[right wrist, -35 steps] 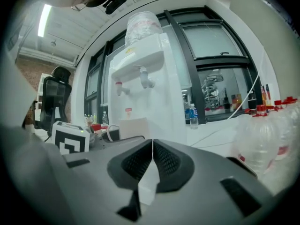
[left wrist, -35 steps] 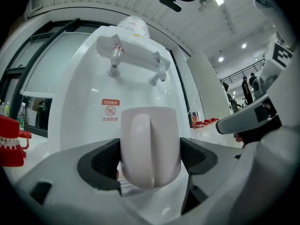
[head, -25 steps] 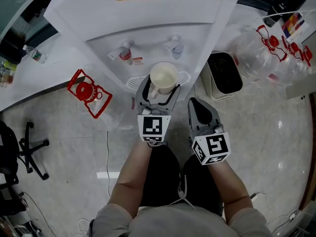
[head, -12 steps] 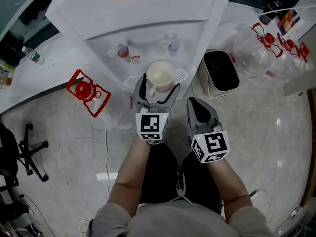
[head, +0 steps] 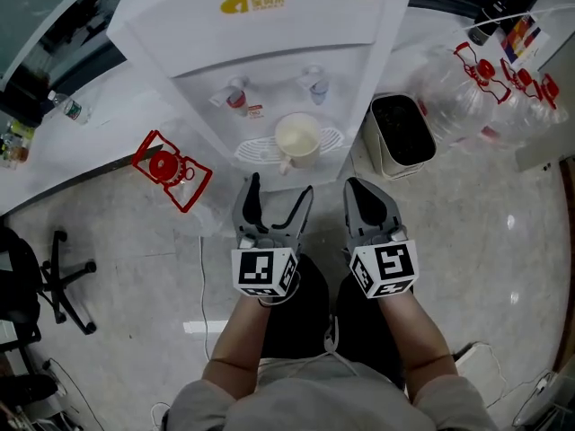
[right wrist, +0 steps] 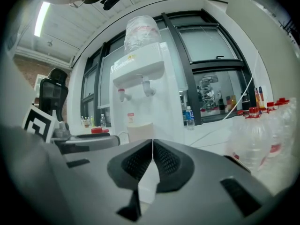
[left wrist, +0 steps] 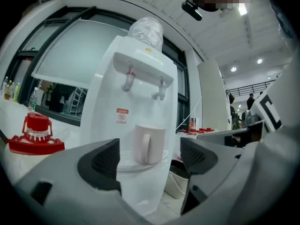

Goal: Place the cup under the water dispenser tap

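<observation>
Grey speckled floor (head: 135, 268) surrounds a white water dispenser (head: 269, 34).

Head view: we note the cream ceramic cup (head: 297, 138) upright on the right half of the white slotted drip tray (head: 256, 151), handle toward us. It stands nearer the blue-tipped tap (head: 316, 86) than the red-tipped tap (head: 235, 99). We see the left gripper (head: 280, 187) short of the tray's front edge, apart from the cup. We see the right gripper (head: 359, 189) just beside it.

Left gripper view: jaws wide apart, just been opening, nothing between the pads. The cup (left wrist: 149, 143) shows ahead on the tray.

Right gripper view: jaws pressed together, empty. The cup (right wrist: 139, 131) is visible above them.
</observation>
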### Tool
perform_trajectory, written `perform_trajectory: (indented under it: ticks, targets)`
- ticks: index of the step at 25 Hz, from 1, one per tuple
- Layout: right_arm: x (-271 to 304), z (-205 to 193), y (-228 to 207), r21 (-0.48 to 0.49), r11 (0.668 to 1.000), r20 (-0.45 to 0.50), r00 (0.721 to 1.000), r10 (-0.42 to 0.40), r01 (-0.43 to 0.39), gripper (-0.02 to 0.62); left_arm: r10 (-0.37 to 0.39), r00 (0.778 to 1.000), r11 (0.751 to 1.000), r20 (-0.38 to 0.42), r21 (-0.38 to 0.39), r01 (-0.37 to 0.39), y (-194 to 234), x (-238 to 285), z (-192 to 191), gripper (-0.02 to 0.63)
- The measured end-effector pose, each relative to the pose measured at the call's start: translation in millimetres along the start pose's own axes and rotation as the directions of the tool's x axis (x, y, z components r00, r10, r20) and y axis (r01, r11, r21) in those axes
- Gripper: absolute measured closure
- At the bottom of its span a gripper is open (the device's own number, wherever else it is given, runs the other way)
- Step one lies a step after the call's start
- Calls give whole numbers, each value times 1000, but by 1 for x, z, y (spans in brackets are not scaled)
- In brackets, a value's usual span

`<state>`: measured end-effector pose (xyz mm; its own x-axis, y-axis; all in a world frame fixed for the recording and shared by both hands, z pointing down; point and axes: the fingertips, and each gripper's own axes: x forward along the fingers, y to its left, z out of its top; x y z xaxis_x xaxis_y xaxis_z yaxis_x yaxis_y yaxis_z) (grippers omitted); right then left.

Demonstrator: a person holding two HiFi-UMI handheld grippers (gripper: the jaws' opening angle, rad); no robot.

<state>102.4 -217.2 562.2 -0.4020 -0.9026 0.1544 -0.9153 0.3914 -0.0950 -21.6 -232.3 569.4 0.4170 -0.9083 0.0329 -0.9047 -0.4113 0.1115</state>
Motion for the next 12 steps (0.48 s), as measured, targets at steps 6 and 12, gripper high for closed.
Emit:
perform_trajectory:
  ticks: [6,12]
  targets:
    - [-6,17,7,-8,1000,25,999,-20,20,566,77,997,997,30,-16,-76,10,-23,20,562]
    - [-11,45,19,24,1000,36,999,-8,7,568,39,999,998,-8,45,-39,-1,-26,55,588]
